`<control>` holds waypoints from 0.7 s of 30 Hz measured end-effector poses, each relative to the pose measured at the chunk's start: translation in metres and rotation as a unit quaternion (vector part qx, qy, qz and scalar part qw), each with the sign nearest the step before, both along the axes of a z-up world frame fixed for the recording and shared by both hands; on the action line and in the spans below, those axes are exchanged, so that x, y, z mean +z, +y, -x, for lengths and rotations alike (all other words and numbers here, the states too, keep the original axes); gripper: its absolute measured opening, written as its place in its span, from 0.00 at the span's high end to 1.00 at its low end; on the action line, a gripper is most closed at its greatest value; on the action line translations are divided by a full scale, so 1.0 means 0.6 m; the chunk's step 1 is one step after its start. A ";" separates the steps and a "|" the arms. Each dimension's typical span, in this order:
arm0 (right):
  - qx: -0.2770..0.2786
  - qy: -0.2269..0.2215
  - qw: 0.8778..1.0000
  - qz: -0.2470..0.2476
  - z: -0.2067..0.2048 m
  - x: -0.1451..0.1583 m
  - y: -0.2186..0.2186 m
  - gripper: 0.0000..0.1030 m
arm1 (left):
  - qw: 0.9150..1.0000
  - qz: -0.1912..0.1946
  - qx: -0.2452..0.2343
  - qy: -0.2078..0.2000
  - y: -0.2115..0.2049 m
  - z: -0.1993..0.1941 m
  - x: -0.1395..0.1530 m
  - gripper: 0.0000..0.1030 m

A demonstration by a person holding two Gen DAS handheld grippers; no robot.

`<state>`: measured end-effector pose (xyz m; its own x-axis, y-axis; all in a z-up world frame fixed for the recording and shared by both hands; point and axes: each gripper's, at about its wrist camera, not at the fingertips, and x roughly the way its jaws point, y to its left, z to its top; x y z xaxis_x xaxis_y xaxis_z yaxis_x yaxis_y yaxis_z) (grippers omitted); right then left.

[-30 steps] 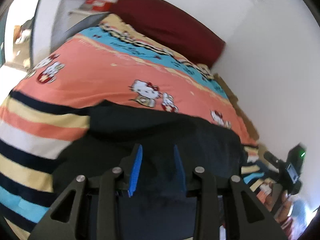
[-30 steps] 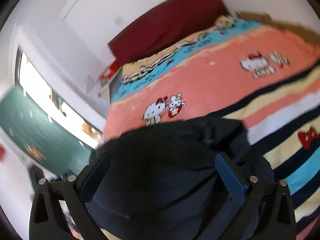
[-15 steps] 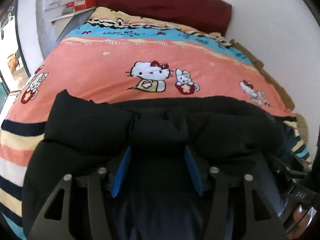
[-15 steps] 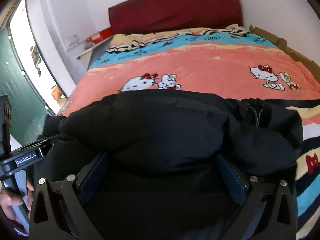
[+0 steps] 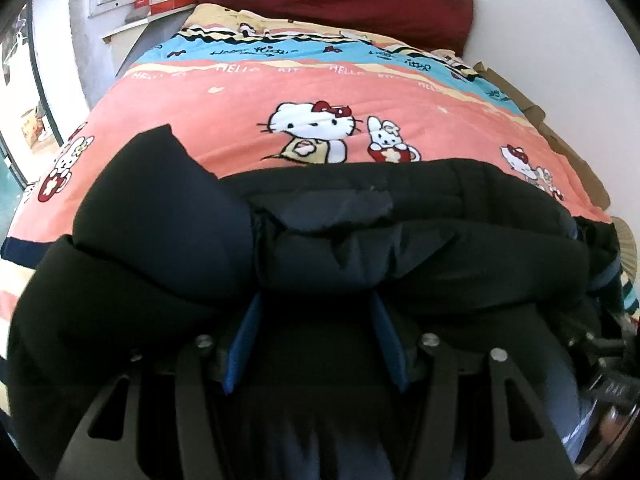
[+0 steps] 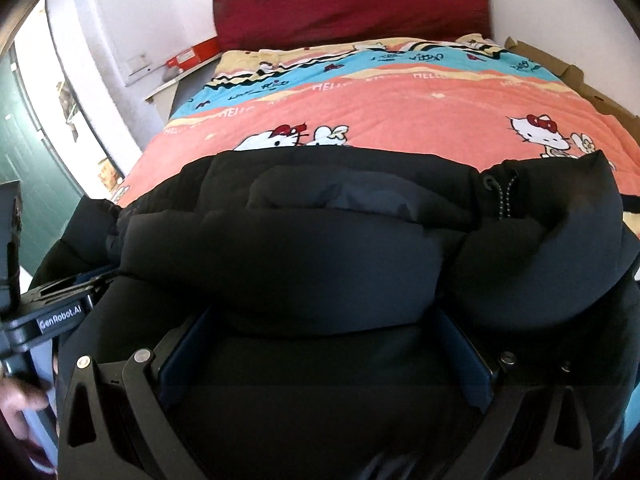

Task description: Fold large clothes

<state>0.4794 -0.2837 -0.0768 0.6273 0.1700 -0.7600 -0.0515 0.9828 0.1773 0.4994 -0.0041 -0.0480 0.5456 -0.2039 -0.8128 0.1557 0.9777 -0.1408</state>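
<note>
Now black jacket [image 5: 360, 248] bulges between left gripper [image 5: 316, 344] pads.

The bedspread [image 5: 240, 96] carries "HELLO" and "KITTY" repeated in white letters along the cream band at the top of its pink field, with a darker script line of the same words on the blue stripe above. In the right wrist view, the left gripper [image 6: 60, 314] bears a white label that reads "GenRobot.AI". The print on the red box [image 6: 192, 54] is too small to read.
</note>
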 end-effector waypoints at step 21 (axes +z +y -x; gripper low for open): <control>-0.106 -0.009 0.994 0.015 0.084 0.046 -0.191 0.10 | 0.996 -0.002 0.078 -0.036 0.175 0.084 0.076 0.47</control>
<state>0.4290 -0.3984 -0.0493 0.6603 0.0091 -0.7509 0.1551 0.9767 0.1482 0.4491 0.1011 -0.0021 0.6267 -0.1085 -0.7716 0.0117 0.9915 -0.1299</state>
